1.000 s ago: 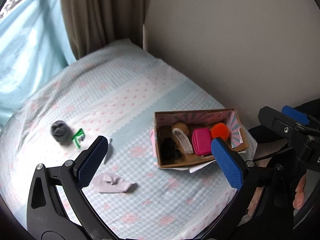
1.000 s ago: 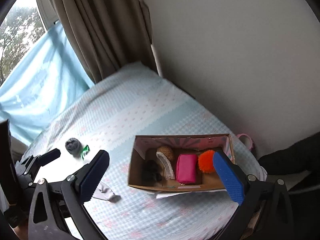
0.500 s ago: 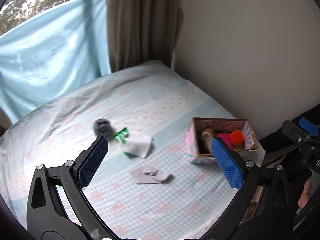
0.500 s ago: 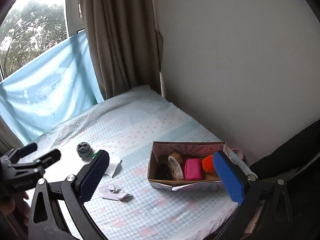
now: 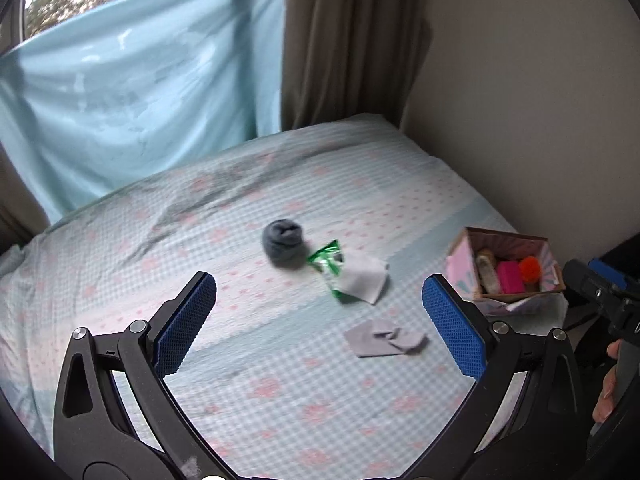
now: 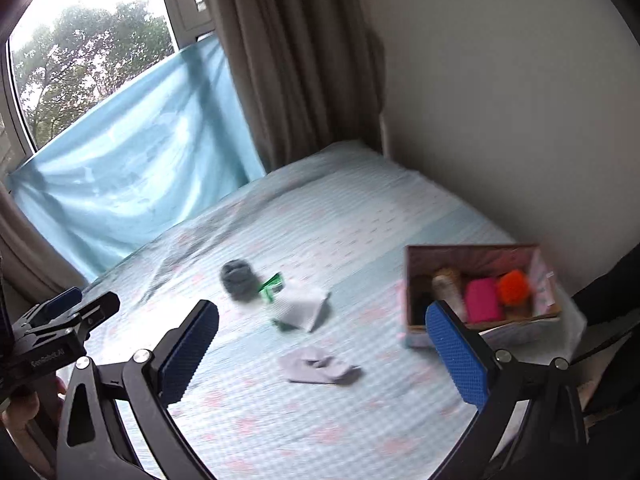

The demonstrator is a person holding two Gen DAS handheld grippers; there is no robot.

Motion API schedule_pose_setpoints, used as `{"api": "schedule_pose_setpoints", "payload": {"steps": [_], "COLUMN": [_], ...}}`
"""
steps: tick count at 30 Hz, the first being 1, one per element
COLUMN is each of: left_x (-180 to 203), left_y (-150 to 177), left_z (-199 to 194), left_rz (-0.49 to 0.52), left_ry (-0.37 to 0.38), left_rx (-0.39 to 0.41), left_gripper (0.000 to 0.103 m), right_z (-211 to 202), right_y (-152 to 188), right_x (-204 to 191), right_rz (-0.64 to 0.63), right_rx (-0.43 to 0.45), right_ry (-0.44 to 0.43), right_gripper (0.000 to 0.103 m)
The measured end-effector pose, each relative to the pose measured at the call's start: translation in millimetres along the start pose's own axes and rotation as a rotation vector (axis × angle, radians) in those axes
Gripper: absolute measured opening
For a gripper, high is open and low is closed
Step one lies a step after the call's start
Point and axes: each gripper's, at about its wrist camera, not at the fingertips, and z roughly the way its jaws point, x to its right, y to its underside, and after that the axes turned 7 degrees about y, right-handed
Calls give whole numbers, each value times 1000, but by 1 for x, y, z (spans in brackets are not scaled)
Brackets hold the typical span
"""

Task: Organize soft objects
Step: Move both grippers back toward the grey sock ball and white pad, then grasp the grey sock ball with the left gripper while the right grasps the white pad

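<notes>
The left hand-held gripper (image 5: 319,320) hangs above the bed (image 5: 280,400) with its blue-padded fingers (image 5: 185,322) spread wide and nothing between them. The right hand-held gripper (image 6: 323,348) is likewise released, its blue pads (image 6: 456,354) far apart and empty, held above the near part of the bed. In the right wrist view the left tool shows at the left edge with a hand (image 6: 18,414) under it; in the left wrist view the right tool and some fingertips (image 5: 604,396) show at the right edge.

Closest to both tools, a flat pale grey cloth (image 5: 385,338) lies crumpled on the checked blue and pink sheet. Just beyond it lies a white folded cloth (image 5: 366,280), which overlaps a green and white packet (image 5: 326,260). Touching or just beside the packet's far end sits a dark grey rolled sock (image 5: 282,242).

Well apart from these, toward the right near the wall, stands an open cardboard box (image 6: 472,252) with a pink printed outside. Inside it, in a row, are a dark item, a tan and white item too blurred to name, a pink pouch (image 6: 482,300) and an orange pom-pom (image 6: 514,286). White paper pokes out under the box's near edge.

Behind the bed hang a light blue sheet (image 6: 132,152) across the window and a brown curtain (image 6: 296,60).
</notes>
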Motion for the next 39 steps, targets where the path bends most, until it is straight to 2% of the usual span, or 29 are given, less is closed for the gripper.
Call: {"api": "schedule_pose_setpoints", "payload": {"steps": [6, 12, 18, 27, 37, 39], "left_x": [-43, -75, -91, -105, -115, -117], "left_y": [-7, -20, -33, -37, -26, -23], "left_z": [44, 111, 188, 303, 401, 412], "left_rz": [-42, -91, -87, -62, -16, -6], "left_ry": [-19, -4, -1, 12, 10, 3], "left_rx": [-33, -118, -190, -288, -390, -404], "left_gripper": [103, 103, 102, 100, 99, 99], "right_z": [61, 136, 215, 327, 407, 417], "right_y": [1, -1, -2, 7, 29, 32], "right_x": [-30, -41, -41, -41, -43, -44], "right_rz": [36, 122, 209, 253, 280, 280], "right_rx": [-72, -155, -253, -395, -517, -540], "right_ry": [-36, -51, -13, 41, 83, 80], "right_gripper": [103, 103, 103, 103, 103, 96]}}
